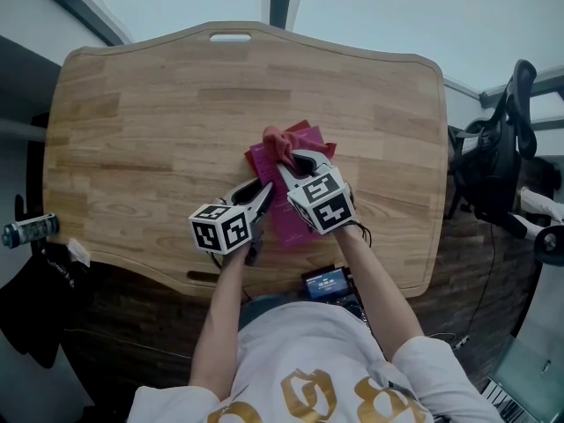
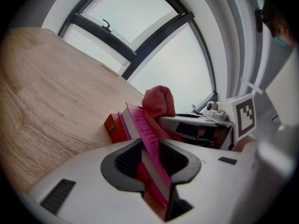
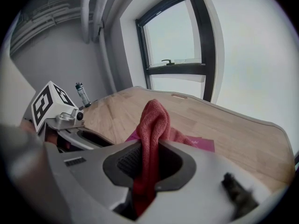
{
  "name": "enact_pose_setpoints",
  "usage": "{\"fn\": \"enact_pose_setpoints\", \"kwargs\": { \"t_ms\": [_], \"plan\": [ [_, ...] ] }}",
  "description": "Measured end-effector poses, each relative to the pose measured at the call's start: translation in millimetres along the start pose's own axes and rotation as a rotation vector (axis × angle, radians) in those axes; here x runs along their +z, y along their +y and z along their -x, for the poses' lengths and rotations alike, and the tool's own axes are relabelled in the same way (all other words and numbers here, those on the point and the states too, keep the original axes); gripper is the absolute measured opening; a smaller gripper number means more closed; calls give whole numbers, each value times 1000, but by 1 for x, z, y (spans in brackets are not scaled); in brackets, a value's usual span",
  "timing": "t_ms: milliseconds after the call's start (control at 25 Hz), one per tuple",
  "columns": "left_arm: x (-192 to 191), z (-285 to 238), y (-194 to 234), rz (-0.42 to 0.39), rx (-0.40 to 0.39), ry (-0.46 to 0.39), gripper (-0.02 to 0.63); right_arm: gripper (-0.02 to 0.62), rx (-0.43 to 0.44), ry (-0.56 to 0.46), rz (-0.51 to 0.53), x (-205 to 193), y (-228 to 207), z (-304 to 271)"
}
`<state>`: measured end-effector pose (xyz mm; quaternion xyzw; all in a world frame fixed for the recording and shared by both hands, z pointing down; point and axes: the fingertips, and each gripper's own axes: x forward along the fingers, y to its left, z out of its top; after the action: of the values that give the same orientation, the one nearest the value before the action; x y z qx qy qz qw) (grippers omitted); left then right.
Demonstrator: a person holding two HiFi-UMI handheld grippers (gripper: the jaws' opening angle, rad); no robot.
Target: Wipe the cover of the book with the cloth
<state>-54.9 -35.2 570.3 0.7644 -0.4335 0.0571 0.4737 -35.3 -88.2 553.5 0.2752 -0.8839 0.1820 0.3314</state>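
Note:
A magenta book [image 1: 284, 208] lies in the middle of the wooden table [image 1: 141, 130]. My left gripper [image 1: 263, 192] is shut on the book's near left edge; in the left gripper view the book [image 2: 139, 125] runs tilted between the pads of the left gripper [image 2: 149, 160]. A red cloth [image 1: 280, 142] is bunched on the book's far end. My right gripper [image 1: 295, 159] is shut on it. In the right gripper view the cloth [image 3: 152, 120] rises from the right gripper [image 3: 147, 160], with the book's cover [image 3: 202, 143] beyond.
A small red box-like thing [image 2: 115, 127] lies against the book's far end. A bottle [image 1: 26, 230] sits off the table's left edge. A small screen device [image 1: 325, 281] is at the near edge. Dark equipment [image 1: 502, 161] stands to the right.

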Motion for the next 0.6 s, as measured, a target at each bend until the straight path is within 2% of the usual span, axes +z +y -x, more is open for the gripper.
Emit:
{"fn": "enact_pose_setpoints", "kwargs": {
  "t_ms": [600],
  "plan": [
    [0,0,1,0,3,-4,117,74,29,3,7,-3,10,1]
  ]
}}
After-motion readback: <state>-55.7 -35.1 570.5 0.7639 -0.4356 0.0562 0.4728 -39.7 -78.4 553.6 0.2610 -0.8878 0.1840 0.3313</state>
